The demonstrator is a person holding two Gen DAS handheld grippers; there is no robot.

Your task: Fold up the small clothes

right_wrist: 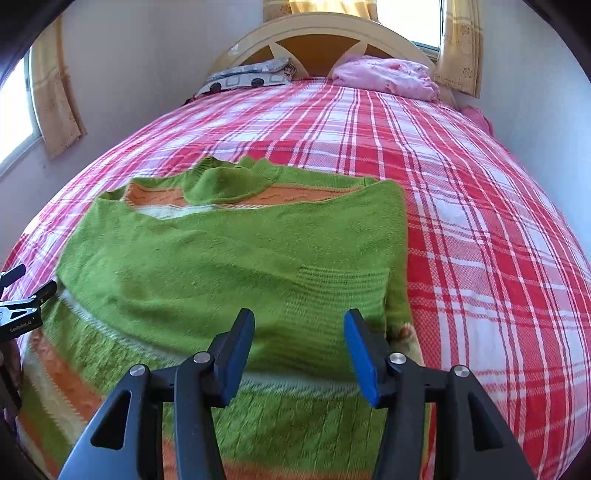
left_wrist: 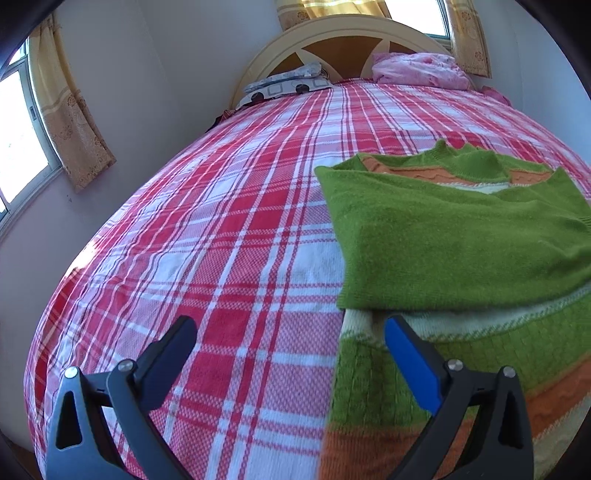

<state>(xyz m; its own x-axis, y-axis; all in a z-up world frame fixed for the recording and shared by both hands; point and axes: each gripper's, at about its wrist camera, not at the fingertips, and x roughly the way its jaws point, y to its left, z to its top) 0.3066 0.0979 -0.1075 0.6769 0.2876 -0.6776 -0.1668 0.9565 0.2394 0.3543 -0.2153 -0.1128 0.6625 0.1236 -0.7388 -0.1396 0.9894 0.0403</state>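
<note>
On the plaid bed, our green and orange striped sweater lies flat with both sleeves folded across its chest, collar toward the headboard. We judge the next fold should lift the hem evenly at both corners and carry it toward the collar, so the sleeves stay tucked. Our right gripper tilts down over the sweater's lower half, jaws half apart, holding nothing. Our left gripper hangs at the sweater's left edge, jaws wide and empty.
</note>
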